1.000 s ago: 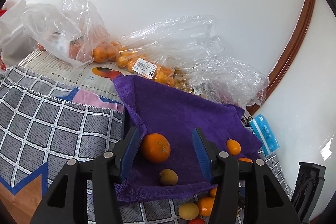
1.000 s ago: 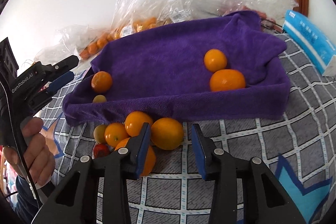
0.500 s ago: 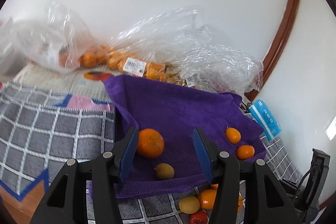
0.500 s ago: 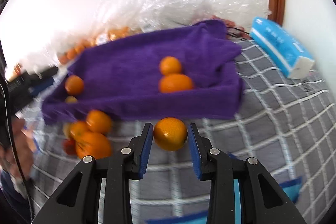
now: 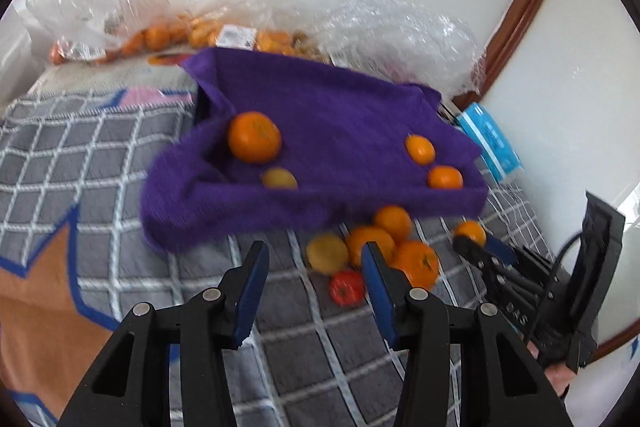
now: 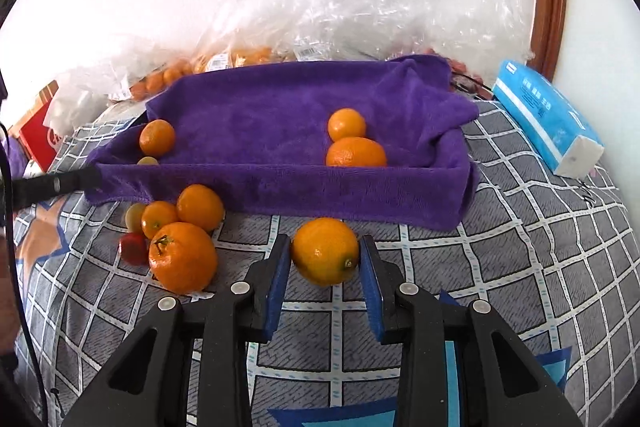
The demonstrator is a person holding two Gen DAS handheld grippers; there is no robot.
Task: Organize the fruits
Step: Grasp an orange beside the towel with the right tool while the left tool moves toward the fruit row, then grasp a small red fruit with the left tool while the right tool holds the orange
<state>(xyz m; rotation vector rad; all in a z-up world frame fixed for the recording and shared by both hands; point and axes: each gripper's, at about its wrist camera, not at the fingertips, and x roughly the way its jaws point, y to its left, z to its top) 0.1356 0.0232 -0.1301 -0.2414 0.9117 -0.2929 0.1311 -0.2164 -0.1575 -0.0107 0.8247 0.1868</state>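
Right wrist view shows the right gripper (image 6: pixel 323 269) clamped on an orange (image 6: pixel 325 251), both blue pads pressed to its sides, just in front of the purple towel tray (image 6: pixel 280 187) on the checked cloth (image 6: pixel 540 247). Left wrist view gives that grip only as a small far shape at the right edge, the orange half covered by the fingertips. It shows instead the left gripper (image 5: pixel 314 285), jaws closing with nothing between them, above bare cloth before the tray. Four fruits lie inside the tray in both views; the small yellowish one (image 5: pixel 279 179) is mostly cut off by the front wall from the right side. A loose pile of oranges (image 6: pixel 182 251) with a red fruit (image 6: pixel 133 247) sits left of the held orange. Bagged fruit (image 5: pixel 200 35) behind the tray is blurred under clear plastic. A blue tissue pack (image 6: pixel 544 119) lies to the right.
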